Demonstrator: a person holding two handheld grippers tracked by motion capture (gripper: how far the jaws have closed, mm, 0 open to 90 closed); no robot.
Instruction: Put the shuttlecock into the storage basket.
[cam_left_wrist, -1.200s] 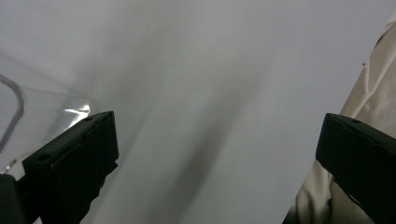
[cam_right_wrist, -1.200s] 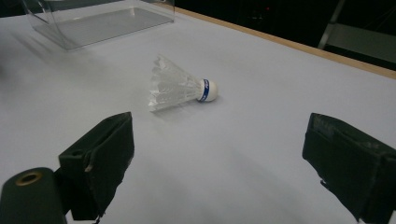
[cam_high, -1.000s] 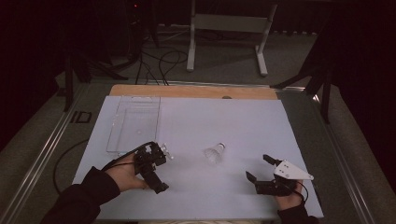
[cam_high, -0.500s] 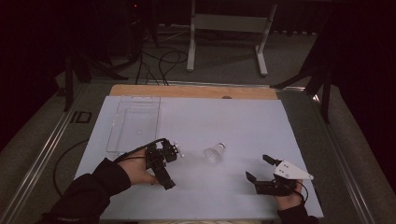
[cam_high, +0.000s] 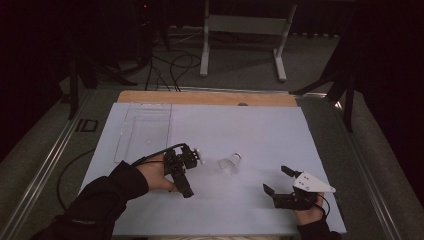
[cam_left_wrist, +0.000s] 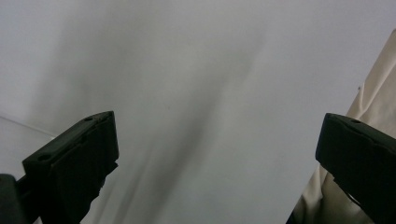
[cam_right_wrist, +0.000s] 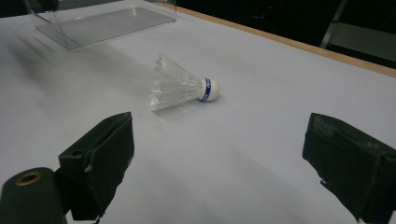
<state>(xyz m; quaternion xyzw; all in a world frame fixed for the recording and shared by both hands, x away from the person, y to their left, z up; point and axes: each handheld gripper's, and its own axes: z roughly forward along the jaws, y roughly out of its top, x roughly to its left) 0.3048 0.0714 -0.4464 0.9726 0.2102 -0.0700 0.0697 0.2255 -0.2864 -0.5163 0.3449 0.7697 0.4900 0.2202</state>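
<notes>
While the right tongs (cam_high: 277, 179) stay put, spread wide, the left tongs (cam_high: 186, 175), also apart, have edged closer to the shuttlecock (cam_high: 229, 163) lying mid-worktop (cam_high: 260, 125), not touching it.

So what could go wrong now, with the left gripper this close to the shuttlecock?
1. The shuttlecock lies on its side, loose on the sheet; a nudge from the left gripper would probably roll it away.
2. Its feathers face that gripper, so the open jaws might close on the skirt and crush it.
3. The left gripper view shows bare sheet between the jaws, so the aim may be off.
</notes>
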